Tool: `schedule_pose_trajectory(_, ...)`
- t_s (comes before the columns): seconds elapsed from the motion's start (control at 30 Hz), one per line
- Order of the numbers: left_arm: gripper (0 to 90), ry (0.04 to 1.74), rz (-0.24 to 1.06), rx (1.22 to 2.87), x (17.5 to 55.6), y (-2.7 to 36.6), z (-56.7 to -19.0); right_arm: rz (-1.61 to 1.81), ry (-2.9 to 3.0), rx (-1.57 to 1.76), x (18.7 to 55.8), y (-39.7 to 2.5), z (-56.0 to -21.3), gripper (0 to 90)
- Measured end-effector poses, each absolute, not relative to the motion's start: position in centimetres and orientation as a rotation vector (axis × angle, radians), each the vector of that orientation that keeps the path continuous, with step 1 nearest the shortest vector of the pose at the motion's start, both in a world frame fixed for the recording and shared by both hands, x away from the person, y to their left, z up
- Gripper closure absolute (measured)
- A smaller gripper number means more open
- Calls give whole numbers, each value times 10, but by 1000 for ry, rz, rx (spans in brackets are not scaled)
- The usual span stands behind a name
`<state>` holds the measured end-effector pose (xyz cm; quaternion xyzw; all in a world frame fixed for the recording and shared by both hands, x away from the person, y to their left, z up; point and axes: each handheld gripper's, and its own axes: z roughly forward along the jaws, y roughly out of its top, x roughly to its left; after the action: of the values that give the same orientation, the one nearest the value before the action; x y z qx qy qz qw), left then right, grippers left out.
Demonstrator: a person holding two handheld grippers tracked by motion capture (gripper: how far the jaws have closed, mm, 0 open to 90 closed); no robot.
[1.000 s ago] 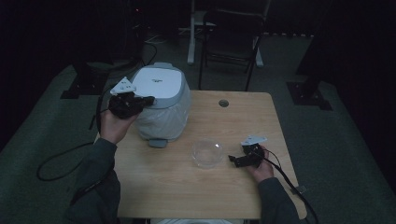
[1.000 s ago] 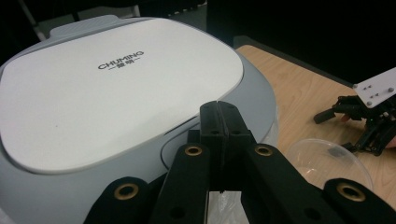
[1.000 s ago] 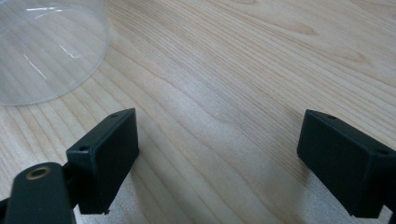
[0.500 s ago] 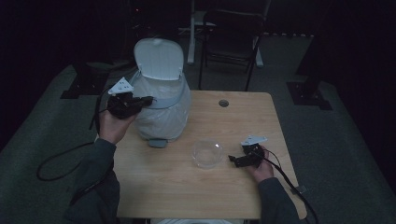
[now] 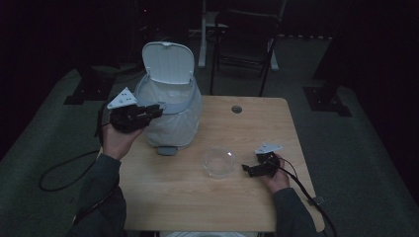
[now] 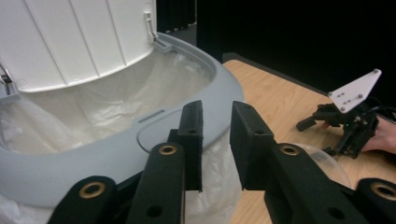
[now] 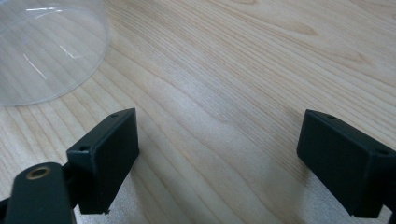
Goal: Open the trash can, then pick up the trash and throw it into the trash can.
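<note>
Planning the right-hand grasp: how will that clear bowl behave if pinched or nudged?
The clear bowl looks thin and smooth, so probably light and slippery on the table. Its domed wall may flex or slip between the right gripper jaws, which stand wide open.

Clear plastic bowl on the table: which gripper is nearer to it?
Right. The right gripper rests just beside the bowl, jaws open; the left gripper is up at the bin's rim.

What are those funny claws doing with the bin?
A person holds a gripper in each hand at a table. The left gripper is up by the rim of the bin, jaws nearly shut with nothing between them. The bin's lid stands open, showing a white bag inside. The right gripper rests open on the table beside a clear bowl, not touching it.
</note>
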<state>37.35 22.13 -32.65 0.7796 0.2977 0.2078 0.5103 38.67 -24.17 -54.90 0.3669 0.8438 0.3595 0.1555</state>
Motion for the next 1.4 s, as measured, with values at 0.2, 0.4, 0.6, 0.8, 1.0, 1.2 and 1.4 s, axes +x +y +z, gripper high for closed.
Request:
schedule_pose_trajectory(0.2, 683, 717, 468, 1873, 363, 226, -339, 1029, 2417, 1052, 387, -242, -549, 119)
schedule_pose_trajectory(0.4, 634, 724, 433, 1885, 352, 231, -362, 1029, 2419, 1052, 387, -242, -549, 119)
schedule_pose_trajectory(0.6, 589, 733, 382, 1902, 346, 226, -398, 1035, 2426, 1037, 386, -241, -549, 122)
schedule_pose_trajectory(0.8, 574, 772, 327, 1894, 344, 220, -440, 1046, 2421, 1032, 381, -242, -544, 453)
schedule_pose_trajectory(1.0, 530, 829, 378, 1924, 337, 216, -478, 1050, 2422, 1025, 376, -244, -538, 630)
schedule_pose_trajectory(1.2, 511, 864, 350, 1955, 338, 217, -500, 1173, 2382, 1012, 368, -249, -522, 764)
schedule_pose_trajectory(1.4, 511, 890, 318, 1994, 340, 215, -516, 1273, 2362, 958, 360, -250, -506, 897)
